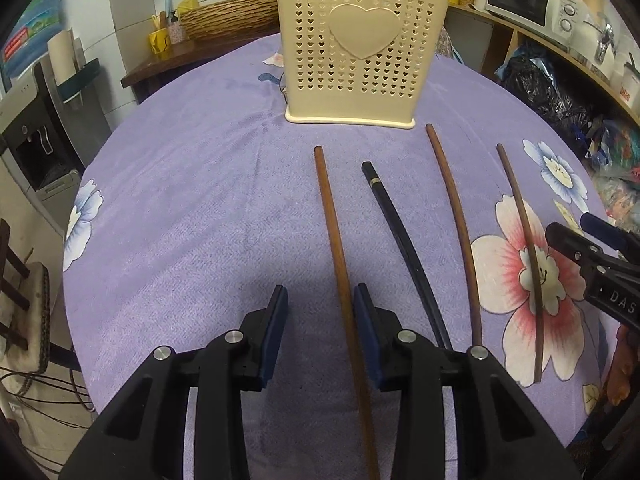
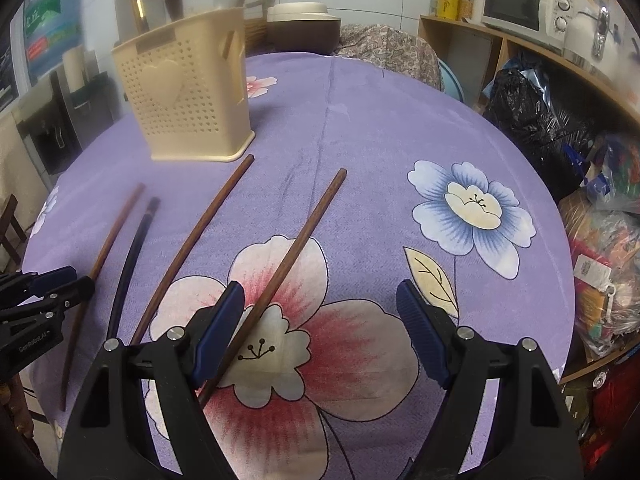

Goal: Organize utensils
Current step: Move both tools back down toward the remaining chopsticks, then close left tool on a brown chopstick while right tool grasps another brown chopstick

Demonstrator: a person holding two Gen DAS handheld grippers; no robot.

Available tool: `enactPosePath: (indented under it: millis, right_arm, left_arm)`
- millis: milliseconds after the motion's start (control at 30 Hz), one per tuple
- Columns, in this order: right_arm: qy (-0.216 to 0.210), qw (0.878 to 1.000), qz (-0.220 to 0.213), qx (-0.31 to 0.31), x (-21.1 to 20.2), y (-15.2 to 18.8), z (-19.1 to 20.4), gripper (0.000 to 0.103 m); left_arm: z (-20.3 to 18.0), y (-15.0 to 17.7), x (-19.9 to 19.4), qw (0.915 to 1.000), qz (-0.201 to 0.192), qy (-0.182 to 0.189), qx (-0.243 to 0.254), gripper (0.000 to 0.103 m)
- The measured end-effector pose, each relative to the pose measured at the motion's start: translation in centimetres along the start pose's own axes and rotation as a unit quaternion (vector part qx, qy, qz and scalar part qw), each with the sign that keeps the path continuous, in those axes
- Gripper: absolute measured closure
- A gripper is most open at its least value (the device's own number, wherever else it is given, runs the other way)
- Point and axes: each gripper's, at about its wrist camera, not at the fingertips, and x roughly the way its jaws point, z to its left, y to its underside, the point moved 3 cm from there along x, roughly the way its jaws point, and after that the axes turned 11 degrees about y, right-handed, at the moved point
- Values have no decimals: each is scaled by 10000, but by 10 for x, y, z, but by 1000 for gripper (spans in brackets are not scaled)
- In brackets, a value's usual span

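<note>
Three brown chopsticks and one black chopstick (image 1: 400, 232) lie side by side on the purple flowered cloth (image 1: 200, 200), in front of a cream perforated utensil holder (image 1: 360, 48). My left gripper (image 1: 320, 308) is low over the leftmost brown chopstick (image 1: 332, 220). Its jaws are narrowed, and the stick runs between them close to the right pad (image 1: 362, 312), not pressed. My right gripper (image 2: 320, 292) stands wide open over the rightmost brown chopstick (image 2: 304, 236), which passes under its left finger (image 2: 224, 320). Nothing is held.
The holder (image 2: 188, 96) stands upright at the back of the round table, with utensils inside. Shelves with a microwave (image 2: 516, 0) and black bags (image 2: 528, 108) line the right side. A woven basket (image 1: 228, 16) sits behind the table and a chair (image 1: 24, 304) to its left.
</note>
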Motion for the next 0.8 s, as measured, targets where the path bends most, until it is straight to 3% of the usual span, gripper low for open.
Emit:
enactPosePath:
  millis: [333, 667, 800]
  right_arm:
    - [-103, 9992, -23, 377, 8, -33, -16, 31]
    - [43, 9984, 302, 472, 48, -42, 4, 52]
    - [111, 9984, 344, 431, 55, -41, 10, 54]
  left_arm:
    - [16, -39, 7, 9997, -134, -29, -201, 57]
    - [5, -48, 28, 9997, -90, 23, -246, 58]
    - [4, -51, 34, 9996, -108, -50, -250, 62]
